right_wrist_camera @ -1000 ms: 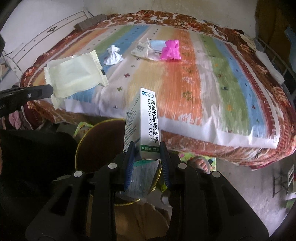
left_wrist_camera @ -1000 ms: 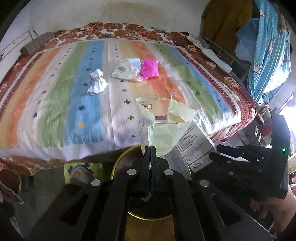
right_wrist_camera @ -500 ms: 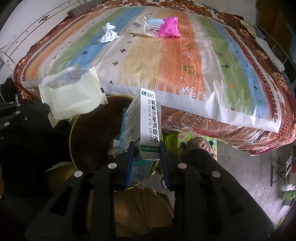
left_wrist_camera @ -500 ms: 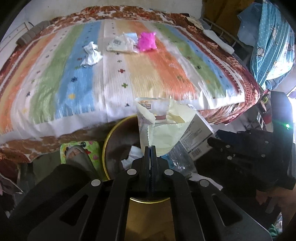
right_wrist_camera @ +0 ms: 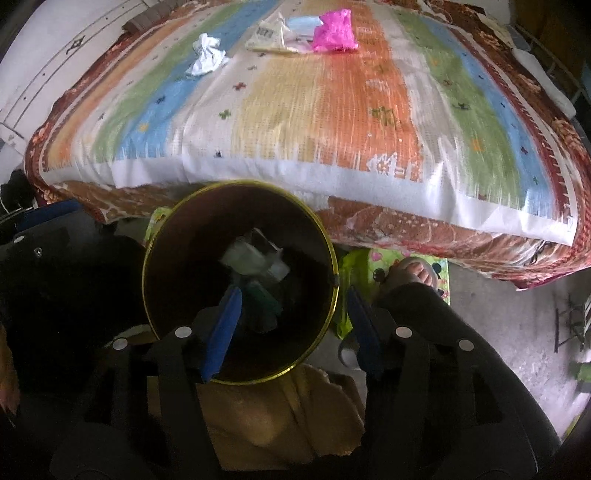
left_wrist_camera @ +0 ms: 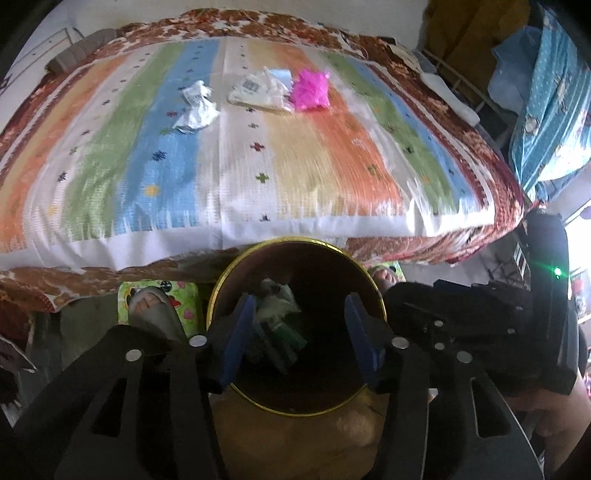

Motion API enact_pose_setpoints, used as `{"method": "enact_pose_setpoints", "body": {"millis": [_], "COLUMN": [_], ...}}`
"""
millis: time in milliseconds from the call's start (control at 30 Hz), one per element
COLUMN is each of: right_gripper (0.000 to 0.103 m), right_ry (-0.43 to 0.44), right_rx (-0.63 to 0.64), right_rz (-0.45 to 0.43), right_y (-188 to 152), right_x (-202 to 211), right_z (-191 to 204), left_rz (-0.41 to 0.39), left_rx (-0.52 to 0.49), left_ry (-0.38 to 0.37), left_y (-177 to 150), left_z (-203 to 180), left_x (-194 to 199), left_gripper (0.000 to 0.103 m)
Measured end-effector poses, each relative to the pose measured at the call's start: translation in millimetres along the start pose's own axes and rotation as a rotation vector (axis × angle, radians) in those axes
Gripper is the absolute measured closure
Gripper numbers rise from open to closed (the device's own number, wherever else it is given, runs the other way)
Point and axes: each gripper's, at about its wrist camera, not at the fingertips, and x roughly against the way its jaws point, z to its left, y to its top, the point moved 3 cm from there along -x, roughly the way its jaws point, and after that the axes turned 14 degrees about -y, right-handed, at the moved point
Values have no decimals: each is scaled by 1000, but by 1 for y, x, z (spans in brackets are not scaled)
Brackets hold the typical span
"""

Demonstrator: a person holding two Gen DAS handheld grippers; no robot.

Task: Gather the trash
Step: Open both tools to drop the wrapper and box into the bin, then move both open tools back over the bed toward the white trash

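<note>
A round brown trash bin with a gold rim [left_wrist_camera: 218, 291] [right_wrist_camera: 334, 266] stands on the floor at the bed's near edge, with packets and a box lying inside [left_wrist_camera: 277, 306] [right_wrist_camera: 255, 262]. My left gripper [left_wrist_camera: 297, 328] is open and empty above the bin. My right gripper [right_wrist_camera: 291, 325] is open and empty above it too, and shows as a black frame at the right of the left wrist view [left_wrist_camera: 480, 325]. On the striped bedspread far off lie a crumpled white tissue [left_wrist_camera: 195, 105] [right_wrist_camera: 207, 55], a white wrapper [left_wrist_camera: 255, 90] [right_wrist_camera: 269, 35] and a pink crumpled bag [left_wrist_camera: 310, 90] [right_wrist_camera: 334, 31].
The bed with its striped cover [left_wrist_camera: 258, 166] [right_wrist_camera: 332, 110] fills the upper view. The person's feet in sandals [left_wrist_camera: 155, 310] [right_wrist_camera: 413, 273] stand on a green mat beside the bin. Clothes hang at the right [left_wrist_camera: 546, 92]. Bare concrete floor lies at the right [right_wrist_camera: 517, 325].
Both grippers opened over the bin. The pale yellow packet left my left gripper and the eye-drops box left my right gripper; both now lie in the bin.
</note>
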Motion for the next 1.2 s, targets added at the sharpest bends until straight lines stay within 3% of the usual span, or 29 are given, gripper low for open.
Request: {"method": "enact_pose_setpoints", "body": {"millis": [533, 600, 800, 1000, 1200], "right_gripper": [30, 24, 18, 15, 12], "right_ry": [49, 63, 77, 86, 104], "right_rx": [6, 12, 4, -25, -39], "right_rz": [-79, -107, -164, -221, -245], "right_y": [21, 27, 47, 76, 99], "right_x": [8, 15, 28, 38, 40], "right_z": [13, 16, 15, 7, 0], "left_rz": [-53, -60, -83, -104, -125], "left_rx": [72, 87, 96, 166, 164], "left_ry": [61, 66, 93, 89, 163], "left_y": [33, 37, 48, 62, 76], "left_z": [27, 31, 40, 59, 73], "left_x": [8, 11, 19, 25, 28], "left_gripper": [35, 32, 25, 20, 11]}}
